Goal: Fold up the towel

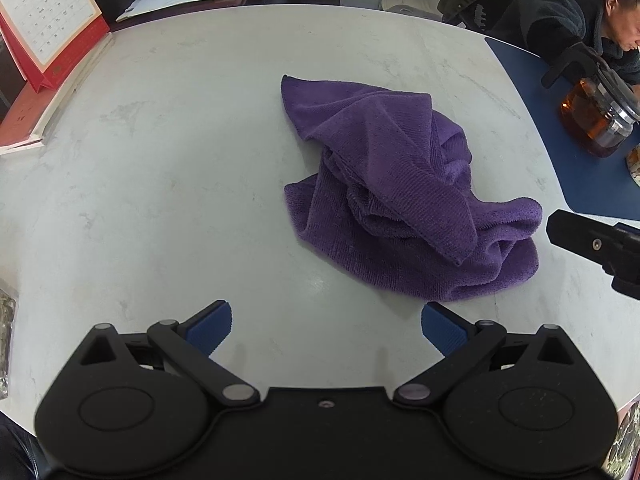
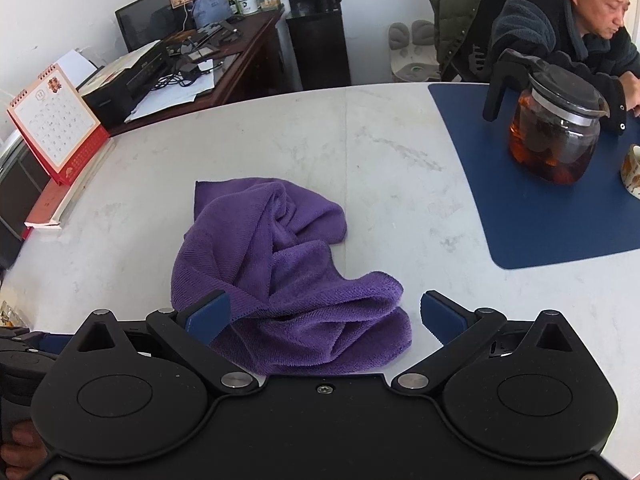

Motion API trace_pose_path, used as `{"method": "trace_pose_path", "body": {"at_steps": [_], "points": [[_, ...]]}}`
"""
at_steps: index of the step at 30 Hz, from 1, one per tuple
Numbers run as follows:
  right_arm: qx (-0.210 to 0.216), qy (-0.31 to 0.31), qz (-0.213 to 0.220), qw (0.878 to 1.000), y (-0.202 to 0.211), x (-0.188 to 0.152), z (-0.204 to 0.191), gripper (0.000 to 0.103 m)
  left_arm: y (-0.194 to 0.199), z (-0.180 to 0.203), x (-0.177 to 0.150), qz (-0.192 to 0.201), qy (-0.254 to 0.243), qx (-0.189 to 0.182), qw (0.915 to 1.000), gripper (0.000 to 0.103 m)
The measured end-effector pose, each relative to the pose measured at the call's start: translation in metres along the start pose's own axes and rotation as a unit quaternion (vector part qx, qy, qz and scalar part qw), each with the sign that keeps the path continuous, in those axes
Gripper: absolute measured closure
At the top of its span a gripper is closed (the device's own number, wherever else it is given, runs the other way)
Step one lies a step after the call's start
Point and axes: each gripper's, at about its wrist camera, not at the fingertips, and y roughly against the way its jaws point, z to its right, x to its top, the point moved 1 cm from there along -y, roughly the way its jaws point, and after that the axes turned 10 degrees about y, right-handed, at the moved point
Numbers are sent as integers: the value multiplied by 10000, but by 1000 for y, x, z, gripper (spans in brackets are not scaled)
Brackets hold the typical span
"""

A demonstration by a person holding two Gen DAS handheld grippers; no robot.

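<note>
Purple towel [image 2: 280, 272] between right gripper [image 2: 325, 318] pads

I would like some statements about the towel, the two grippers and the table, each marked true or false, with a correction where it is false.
1. The purple towel lies crumpled on the white table. True.
2. The left gripper is shut on a towel corner. False: its jaws stand open and hold nothing, with the towel ahead of them and to the right.
3. The right gripper is open, with the near part of the towel between its fingers. True.
4. The glass teapot stands on the towel. False: it stands on the blue mat, apart from the towel.
5. The desk calendar is at the left edge of the table. True.
</note>
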Motion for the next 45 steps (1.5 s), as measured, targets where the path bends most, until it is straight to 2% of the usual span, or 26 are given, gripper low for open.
{"method": "trace_pose_path", "body": {"at_steps": [15, 45], "points": [[-68, -133, 10, 9999, 13, -18, 7, 0, 3, 13, -12, 52, -141, -40, 9999, 1], [-55, -137, -83, 9999, 15, -29, 6, 0, 0, 16, -18, -28, -200, -28, 9998, 1]]}}
